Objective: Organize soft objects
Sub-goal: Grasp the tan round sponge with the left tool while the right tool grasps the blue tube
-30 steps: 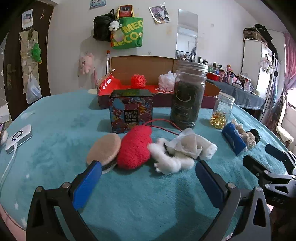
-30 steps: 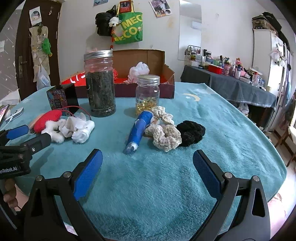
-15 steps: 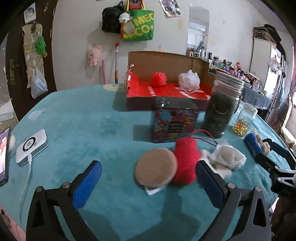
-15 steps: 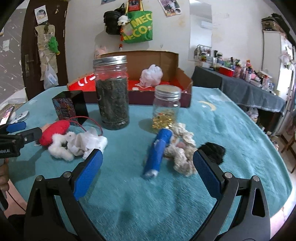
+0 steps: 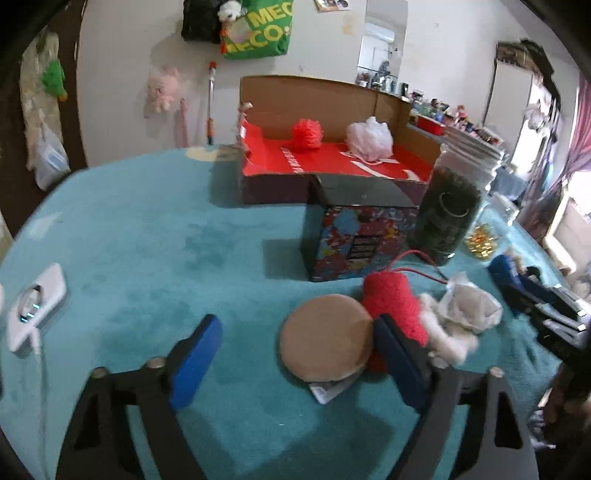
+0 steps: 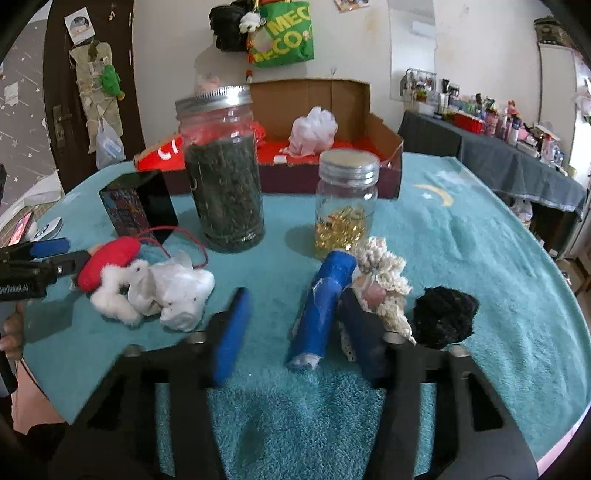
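Blue tube (image 6: 322, 306) between closing right tongs (image 6: 295, 325), untouched.

Round desk (image 6: 461, 240) under a teal fleece cover. Toward the far edge, tall glass jar (image 6: 223, 173) of dark dried leaves, metal lid; just right of it, smaller jar (image 6: 347, 206) part full of golden capsules. Left of the tall jar, black box (image 5: 360, 236) with bright printed sides. At the left edge, white device (image 5: 35, 301) on a white cable. Beyond the desk, green tote bag (image 6: 282, 33) hanging on a white wall.
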`<state>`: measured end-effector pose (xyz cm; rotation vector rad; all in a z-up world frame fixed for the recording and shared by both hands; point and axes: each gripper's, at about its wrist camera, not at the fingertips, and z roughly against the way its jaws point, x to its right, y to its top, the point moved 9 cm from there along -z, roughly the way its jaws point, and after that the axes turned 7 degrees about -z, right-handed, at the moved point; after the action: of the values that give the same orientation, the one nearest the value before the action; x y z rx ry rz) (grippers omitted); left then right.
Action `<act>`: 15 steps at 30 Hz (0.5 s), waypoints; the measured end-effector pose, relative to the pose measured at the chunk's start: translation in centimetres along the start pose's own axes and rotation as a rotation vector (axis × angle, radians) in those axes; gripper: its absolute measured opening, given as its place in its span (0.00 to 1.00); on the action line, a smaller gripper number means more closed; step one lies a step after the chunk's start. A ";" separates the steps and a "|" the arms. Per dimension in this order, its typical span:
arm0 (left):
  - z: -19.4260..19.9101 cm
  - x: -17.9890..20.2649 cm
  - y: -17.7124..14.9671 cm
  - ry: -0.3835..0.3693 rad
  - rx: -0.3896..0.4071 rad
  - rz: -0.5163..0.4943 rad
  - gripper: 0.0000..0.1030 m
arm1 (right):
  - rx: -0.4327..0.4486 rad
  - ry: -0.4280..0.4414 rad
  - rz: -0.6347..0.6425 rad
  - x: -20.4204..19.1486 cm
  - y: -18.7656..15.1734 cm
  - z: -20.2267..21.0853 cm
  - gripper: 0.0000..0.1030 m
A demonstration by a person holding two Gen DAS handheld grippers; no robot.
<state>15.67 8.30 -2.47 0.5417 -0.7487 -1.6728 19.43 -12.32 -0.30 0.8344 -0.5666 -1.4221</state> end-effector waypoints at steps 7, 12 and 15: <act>0.1 -0.4 -0.8 -0.025 -0.022 0.009 0.79 | -0.001 0.008 0.026 -0.1 -0.2 0.0 0.41; -0.8 -1.0 -1.4 0.065 -0.075 -0.064 0.75 | -0.011 0.026 0.013 0.1 -0.2 0.0 0.41; -0.8 -0.4 -0.8 0.055 -0.060 -0.087 0.66 | -0.010 0.029 0.023 0.0 -0.2 -0.1 0.39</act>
<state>15.79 8.62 -3.63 0.5829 -0.6407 -1.7483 19.40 -12.25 -0.51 0.8364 -0.5450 -1.3893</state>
